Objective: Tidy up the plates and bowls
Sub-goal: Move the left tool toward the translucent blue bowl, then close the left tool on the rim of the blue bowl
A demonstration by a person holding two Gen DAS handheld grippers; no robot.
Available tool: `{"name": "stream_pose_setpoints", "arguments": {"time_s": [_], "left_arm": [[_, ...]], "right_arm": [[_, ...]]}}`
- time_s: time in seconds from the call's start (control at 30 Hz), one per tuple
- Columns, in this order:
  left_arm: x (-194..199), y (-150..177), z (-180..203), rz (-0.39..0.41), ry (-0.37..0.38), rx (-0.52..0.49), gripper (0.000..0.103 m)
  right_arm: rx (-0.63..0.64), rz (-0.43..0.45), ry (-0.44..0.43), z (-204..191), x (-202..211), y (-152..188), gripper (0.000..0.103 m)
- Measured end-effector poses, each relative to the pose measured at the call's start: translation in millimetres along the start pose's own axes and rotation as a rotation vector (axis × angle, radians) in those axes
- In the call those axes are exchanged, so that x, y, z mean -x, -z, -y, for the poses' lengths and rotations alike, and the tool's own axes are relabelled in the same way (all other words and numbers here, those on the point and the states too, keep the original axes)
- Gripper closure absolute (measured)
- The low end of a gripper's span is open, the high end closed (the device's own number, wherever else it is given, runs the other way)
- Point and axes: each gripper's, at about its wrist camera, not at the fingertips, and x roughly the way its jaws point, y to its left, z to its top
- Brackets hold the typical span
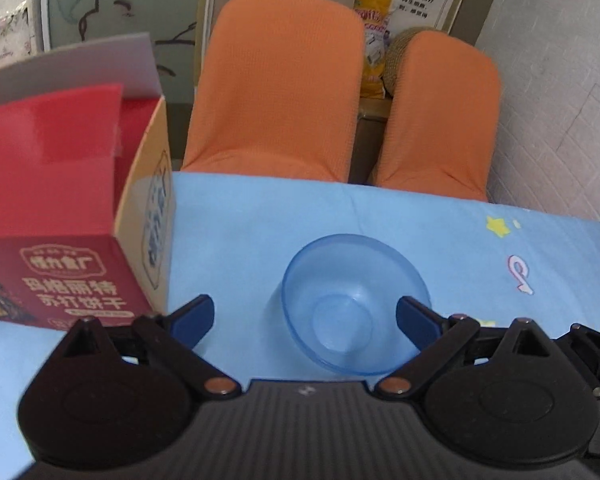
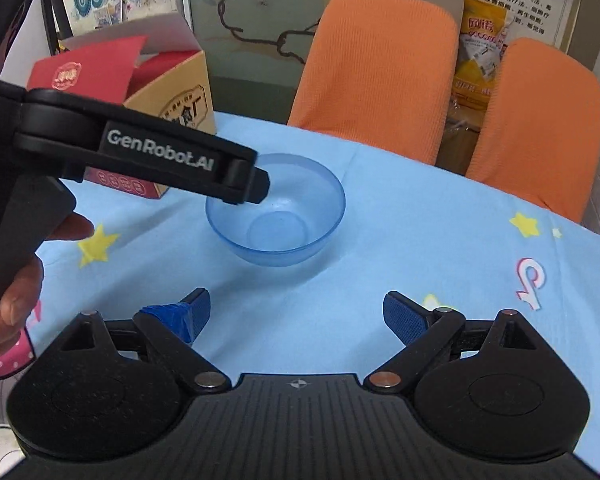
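Observation:
A translucent blue bowl (image 1: 354,304) stands upright on the light blue tablecloth (image 1: 240,232). My left gripper (image 1: 306,318) is open, held over the bowl, with the bowl between its blue fingers and nearer the right one. In the right wrist view the same bowl (image 2: 276,210) sits mid-table, and the left gripper's black finger (image 2: 244,184) reaches over its left rim. My right gripper (image 2: 296,314) is open and empty, hovering over the cloth in front of the bowl.
An open red and tan cardboard box (image 1: 72,216) stands at the table's left, close to the bowl. Two orange chairs (image 1: 276,80) stand behind the far table edge. A pink dotted object (image 2: 8,356) lies at the near left.

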Motion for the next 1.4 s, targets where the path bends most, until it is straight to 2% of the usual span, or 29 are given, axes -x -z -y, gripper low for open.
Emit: {"name": "stream_pose_setpoints", "arguments": {"time_s": [0.07,0.3,0.43,0.73,0.93,1.03,1.07,1.1,1.17,1.2,1.27,1.4], "left_arm": [[-13.8,-2.6,0.3,-0.013,0.006,0.007,0.006],[-34.5,-5.9,2.2,-0.035,0.027,-0.001,0.006],[-39.7,-5.3,-1.9,-0.05,0.028,-0.001,0.006],[-40.2,-3.2,-1.3,-0.046,0.026,0.004,0.006],[-42.5,-0.2,0.9,-0.041,0.019,-0.011,0.006],[-43.9,2.0,6.2,-0.035,0.001,-0.039,0.006],[-44.1,3.4,8.6,-0.031,-0.01,-0.057,0.008],[-44.1,4.6,11.1,-0.023,-0.026,-0.078,0.02],[-42.1,5.9,16.4,-0.001,-0.045,-0.124,0.056],[-42.3,4.5,16.2,-0.014,-0.012,-0.116,0.061],[-41.7,1.8,16.9,-0.04,0.039,-0.097,0.065],[-26.2,0.1,28.9,-0.01,0.032,-0.117,0.066]], "right_arm": [[-0.021,-0.015,-0.006,4.8,-14.3,-2.9,0.022],[-0.08,0.015,-0.047,8.9,-38.3,-9.7,0.022],[0.005,0.028,0.001,-0.7,-48.6,-14.6,0.021],[0.017,0.136,-0.02,-3.3,-38.5,4.5,0.019],[0.032,0.108,-0.038,-4.5,-40.0,-4.7,0.018],[0.03,0.122,-0.04,-5.5,-42.6,-6.3,0.021],[0.032,0.129,-0.043,-4.5,-44.5,-6.1,0.021],[0.039,0.131,-0.053,-4.1,-45.1,-6.4,0.023],[0.055,0.135,-0.069,-3.4,-45.1,-6.7,0.027],[0.059,0.134,-0.078,-1.3,-45.9,-7.6,0.03],[0.06,0.136,-0.101,0.4,-41.8,-9.4,0.043],[0.063,0.165,-0.109,0.5,-24.7,-13.5,0.046]]}}
